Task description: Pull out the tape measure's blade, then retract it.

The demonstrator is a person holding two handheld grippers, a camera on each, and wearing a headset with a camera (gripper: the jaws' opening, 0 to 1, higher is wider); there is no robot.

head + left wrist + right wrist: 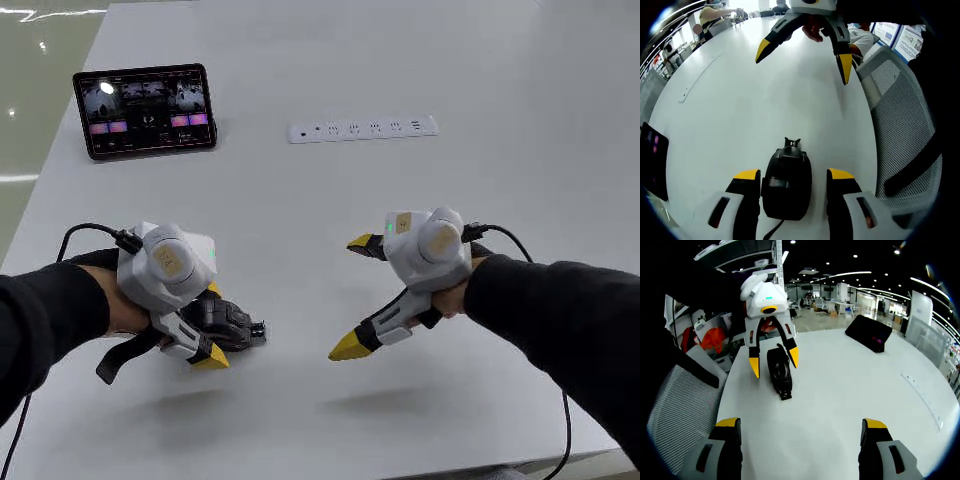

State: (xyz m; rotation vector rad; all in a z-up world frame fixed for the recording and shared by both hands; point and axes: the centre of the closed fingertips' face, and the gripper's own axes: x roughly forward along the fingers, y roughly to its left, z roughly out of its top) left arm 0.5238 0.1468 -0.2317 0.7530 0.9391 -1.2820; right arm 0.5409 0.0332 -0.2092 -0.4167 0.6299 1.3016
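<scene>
Left gripper [213, 324] is low over the white table [300, 200], jaws parted and straddling the tape measure [240, 328]. In my left gripper view the black case [787, 182] lies flat on the table between the two yellow-tipped jaws. There is a clear gap on one side. The other jaw is just beside the case, and I cannot tell if it touches. Not clamped. The blade's end hook [792, 142] sits at the front of the case, pointing away from the gripper, with no blade drawn out.

Right gripper [352, 295] is well apart from the case and across the table from it, jaws spread wide with nothing between them. It faces the left gripper. Its own view shows the left gripper [774, 362] standing over the tape measure [780, 371].

At the far side of the table are a tablet [145, 108] with its screen lit and a white power strip [363, 129]. A mesh chair [900, 125] is beside the table edge.
</scene>
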